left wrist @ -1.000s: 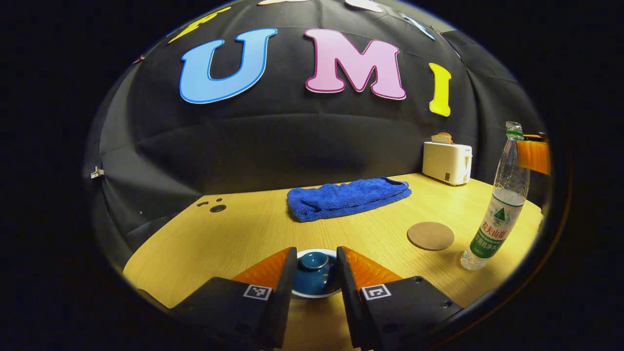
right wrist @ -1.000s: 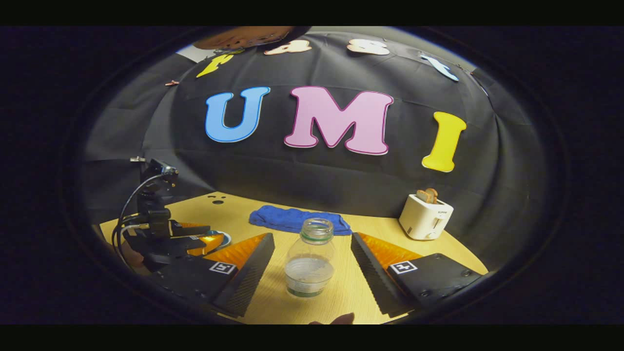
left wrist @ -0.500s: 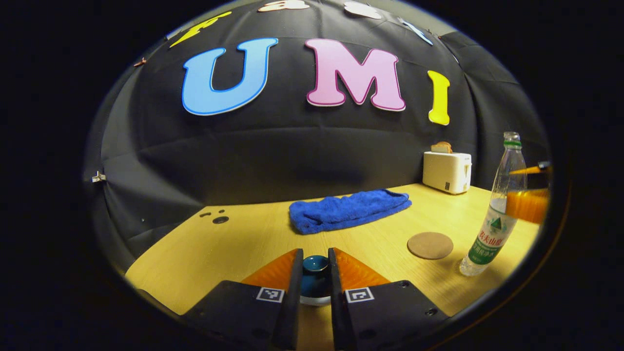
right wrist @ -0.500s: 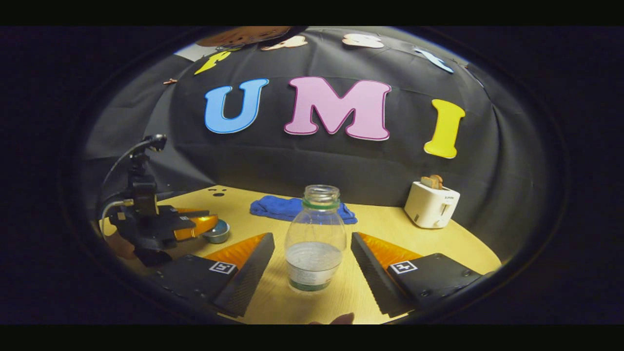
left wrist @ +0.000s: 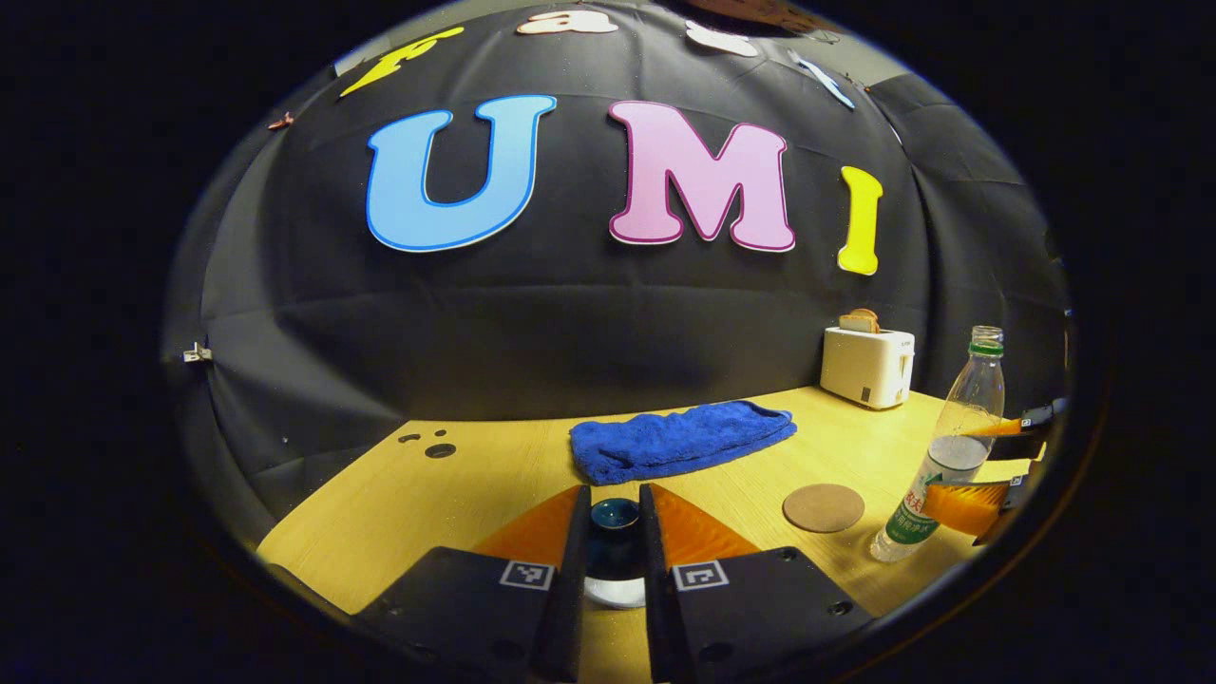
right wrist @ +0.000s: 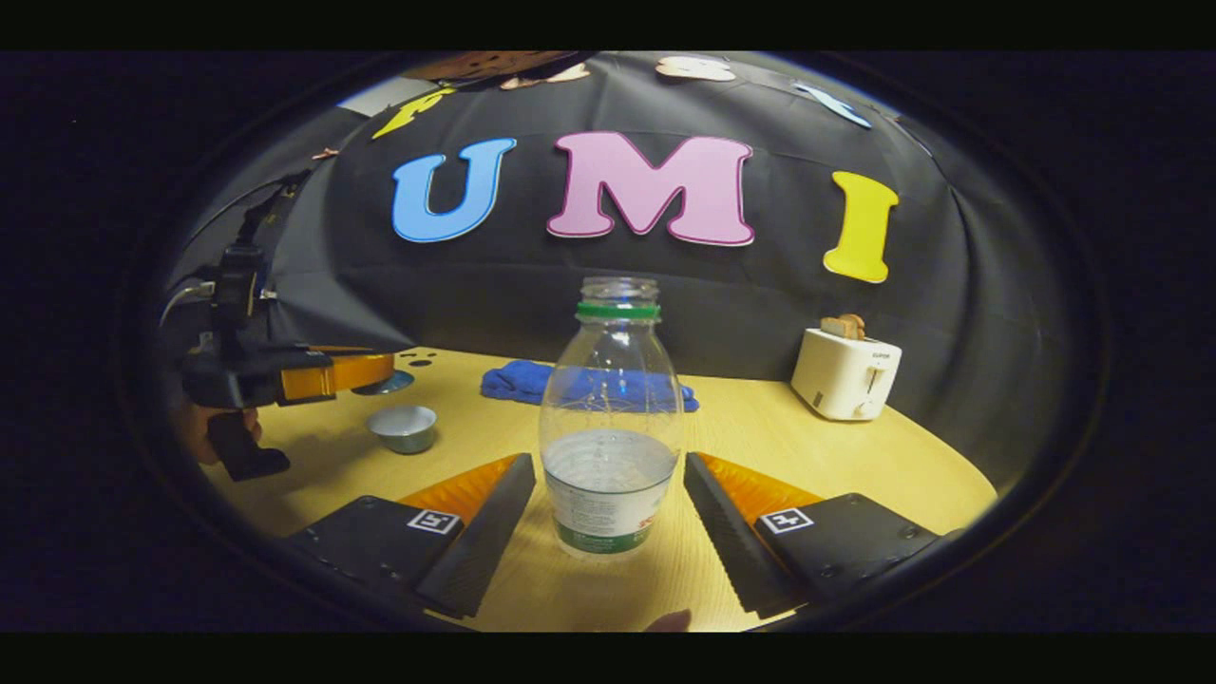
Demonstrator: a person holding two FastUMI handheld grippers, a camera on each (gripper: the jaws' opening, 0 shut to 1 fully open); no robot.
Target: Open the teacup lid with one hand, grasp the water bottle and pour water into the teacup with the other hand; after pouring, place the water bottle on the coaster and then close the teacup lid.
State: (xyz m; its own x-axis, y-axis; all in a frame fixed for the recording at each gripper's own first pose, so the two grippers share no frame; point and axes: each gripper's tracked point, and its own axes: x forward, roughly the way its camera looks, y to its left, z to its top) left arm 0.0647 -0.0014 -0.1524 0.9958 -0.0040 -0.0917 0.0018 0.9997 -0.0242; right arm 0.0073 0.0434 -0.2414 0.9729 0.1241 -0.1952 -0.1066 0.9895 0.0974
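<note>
Clear plastic bottle [right wrist: 613,418] sits between the spread right claw [right wrist: 608,532], so squeeze below the shoulder while the left claw [left wrist: 613,551], clamped on the lid [left wrist: 614,521], stays clear of the cup [right wrist: 403,427].

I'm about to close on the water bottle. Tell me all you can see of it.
The water bottle is clear plastic, uncapped, with a green neck ring and a label band low down. It stands upright on the wooden table, roughly a third full. It sits between the right claw fingers, which stand apart from it, near the coaster.
</note>
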